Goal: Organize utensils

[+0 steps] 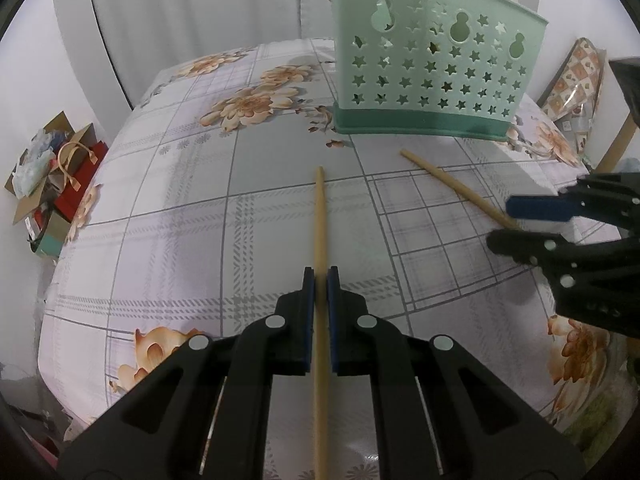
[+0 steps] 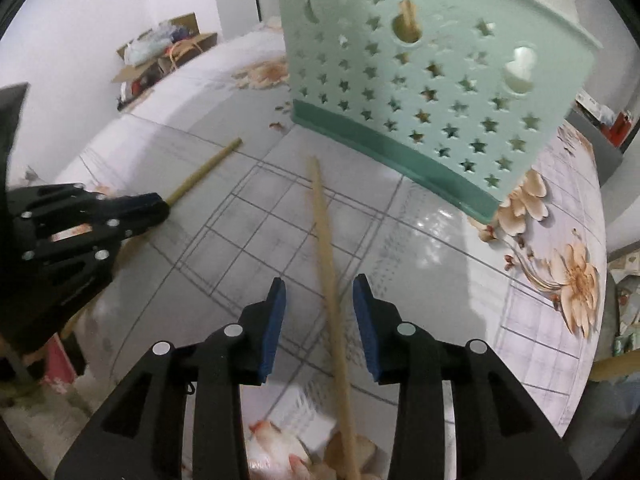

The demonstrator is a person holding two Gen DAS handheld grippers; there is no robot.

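Wooden chopstick [image 1: 320, 240] sits clenched between the left gripper [image 1: 321, 280] pads, pointing to 12 o'clock at the green holder [image 1: 432, 64]. Right gripper [image 2: 319, 316] is spread wide around a second chopstick [image 2: 326, 248] lying on the tablecloth [image 1: 180, 208].

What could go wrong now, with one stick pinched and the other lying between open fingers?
The left gripper pinches its chopstick near one end, so the long free end could swing or slip out. The right gripper is open around the second chopstick, which lies off-centre and slanted between the fingers; closing might nudge it away rather than catch it. The green holder stands close ahead and already holds utensils, so a raised tip could knock it.
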